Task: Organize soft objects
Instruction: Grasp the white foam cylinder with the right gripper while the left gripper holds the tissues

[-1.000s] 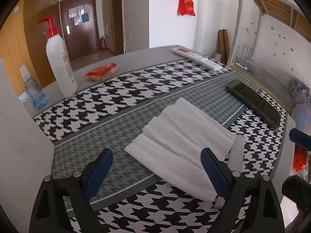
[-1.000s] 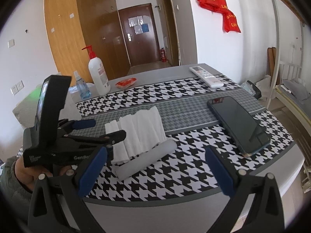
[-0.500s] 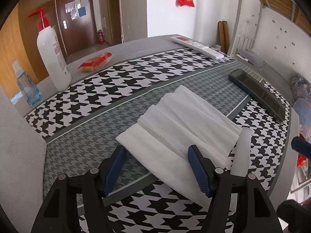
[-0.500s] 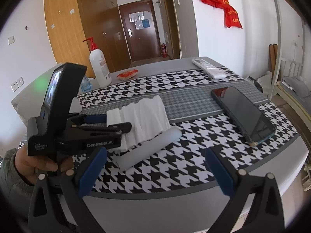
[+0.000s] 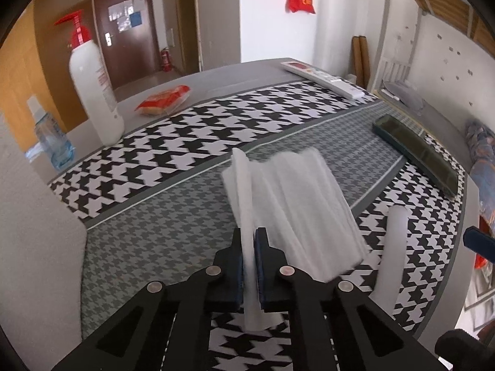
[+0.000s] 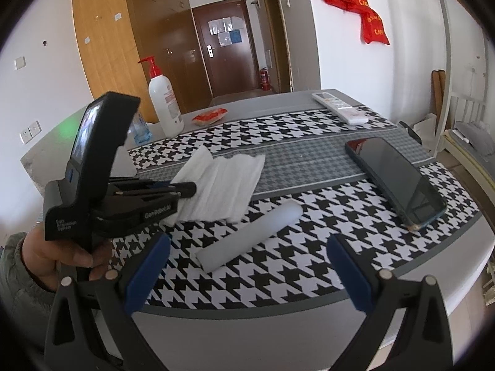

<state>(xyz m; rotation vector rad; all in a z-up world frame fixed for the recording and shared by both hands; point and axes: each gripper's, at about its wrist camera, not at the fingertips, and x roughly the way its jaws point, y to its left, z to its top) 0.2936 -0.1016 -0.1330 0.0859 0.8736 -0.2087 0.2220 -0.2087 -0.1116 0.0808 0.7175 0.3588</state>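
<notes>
A white pleated cloth [image 5: 297, 198] lies on the houndstooth table runner [image 5: 173, 142]. My left gripper [image 5: 250, 241] is shut on the cloth's left edge, which stands lifted between the blue pads. In the right wrist view the cloth [image 6: 225, 182] rises at its left side where the left gripper [image 6: 185, 189] pinches it. A white foam roll [image 6: 250, 238] lies just in front of the cloth; it also shows in the left wrist view [image 5: 391, 247]. My right gripper [image 6: 244, 269] is open and empty, near the table's front edge, short of the roll.
A dark phone [image 6: 399, 179] lies at the right. A white remote [image 6: 338, 106], a red snack packet [image 6: 210, 115], a white pump bottle [image 6: 162, 99] and a small clear bottle [image 5: 51, 136] stand along the back. A bed frame [image 5: 433, 114] is beyond the table's right edge.
My left gripper has gone from open around the cloth's near edge to shut on it, and that edge has lifted off the runner. The right gripper stayed open and moved little.
</notes>
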